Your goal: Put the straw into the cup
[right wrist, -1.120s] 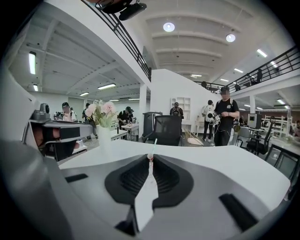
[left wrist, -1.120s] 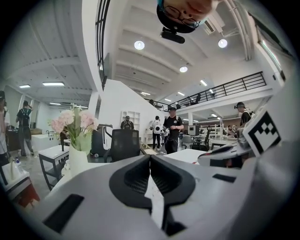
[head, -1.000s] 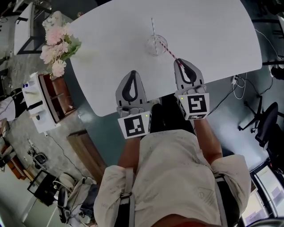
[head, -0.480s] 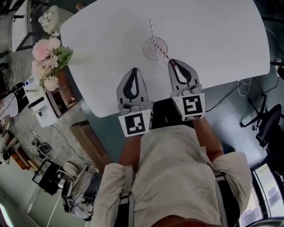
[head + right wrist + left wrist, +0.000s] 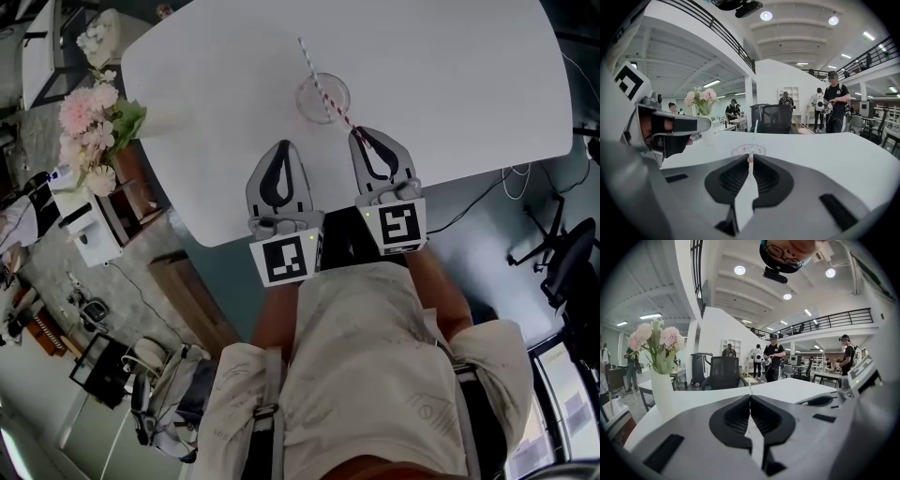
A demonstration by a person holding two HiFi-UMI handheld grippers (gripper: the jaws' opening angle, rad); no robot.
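Note:
A clear cup (image 5: 323,97) stands on the white table (image 5: 450,84) just ahead of my right gripper (image 5: 360,134). That gripper is shut on the near end of a red-striped straw (image 5: 339,111), whose far end reaches into the cup's mouth. A pale striped straw (image 5: 307,56) sticks out of the cup and leans far-left. In the right gripper view the held straw's end shows at the closed tips (image 5: 750,159), with the cup's rim (image 5: 740,150) right behind. My left gripper (image 5: 281,147) hovers near the table's front edge, left of the cup, shut with nothing in it (image 5: 750,398).
A white vase with pink flowers (image 5: 94,103) stands at the table's left edge. The table's front edge runs under both grippers. A cabinet (image 5: 89,225) is on the floor at left and an office chair (image 5: 567,262) at right. People stand beyond the table.
Both grippers have come down and closer to the cup. The red-striped straw's far end now lies over the cup's mouth, and the pale straw leans further left.

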